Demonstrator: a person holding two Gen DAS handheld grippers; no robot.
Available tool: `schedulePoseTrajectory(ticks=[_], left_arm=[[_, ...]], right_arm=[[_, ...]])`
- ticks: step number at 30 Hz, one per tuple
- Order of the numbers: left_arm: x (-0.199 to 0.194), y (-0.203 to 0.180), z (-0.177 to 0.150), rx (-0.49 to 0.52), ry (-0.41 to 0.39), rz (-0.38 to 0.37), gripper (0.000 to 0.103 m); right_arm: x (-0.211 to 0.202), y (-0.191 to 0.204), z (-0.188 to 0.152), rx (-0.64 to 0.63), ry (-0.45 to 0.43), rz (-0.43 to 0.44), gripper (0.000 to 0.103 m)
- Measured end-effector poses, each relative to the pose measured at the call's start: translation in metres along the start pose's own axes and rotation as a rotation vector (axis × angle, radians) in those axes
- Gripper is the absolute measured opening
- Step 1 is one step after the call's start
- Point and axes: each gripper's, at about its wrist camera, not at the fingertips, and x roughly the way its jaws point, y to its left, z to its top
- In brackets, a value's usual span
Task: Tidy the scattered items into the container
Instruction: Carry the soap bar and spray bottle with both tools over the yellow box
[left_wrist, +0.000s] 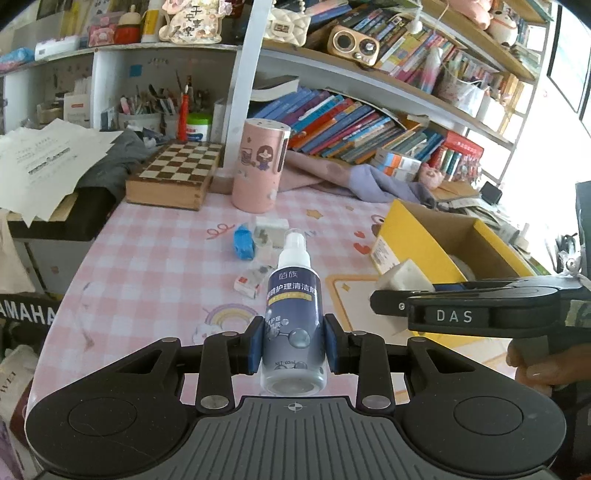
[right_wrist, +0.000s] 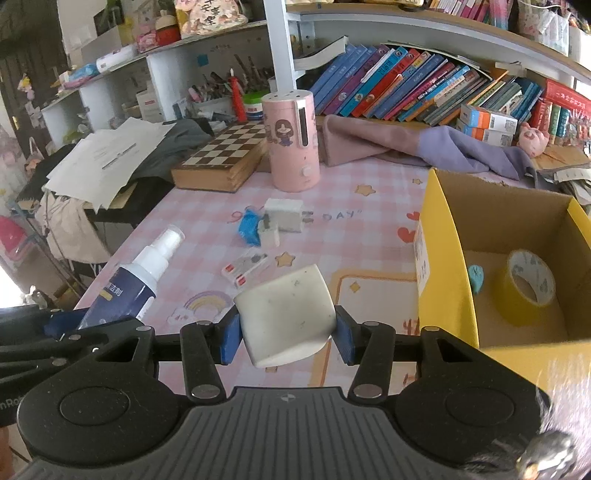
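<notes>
While both claws grip, left claw (left_wrist: 294, 347) on bottle (left_wrist: 293, 325), right claw (right_wrist: 288, 332) on block (right_wrist: 286, 317), we carry toward box (right_wrist: 439, 266) at three o'clock, releasing inside, clear of tape (right_wrist: 530, 291).

Glossy plastic spray bottle (left_wrist: 293, 321), matt cardboard box (right_wrist: 491, 221), wooden chessboard (left_wrist: 173, 173)
</notes>
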Motion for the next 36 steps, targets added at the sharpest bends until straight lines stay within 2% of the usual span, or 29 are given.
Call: schedulePoseTrajectory(ticks=[6, 20, 36], left_arm=[[-0.021, -0.003, -0.016, -0.014, -0.012, -0.003, 0.031], [-0.048, -0.032, -0.048, 0.049, 0.004, -0.058, 0.031], [-0.034, -0.075, -0.051, 0.152, 0.04, -0.2, 0.031]], right_arm=[[-0.021, 0.006, -0.022, 0.006, -0.004, -0.005, 0.047], [-0.061, 0.005, -0.073, 0.054, 0.01, -0.044, 0.047], [-0.097, -0.032, -0.104, 0.172, 0.007, -0.165, 0.047]])
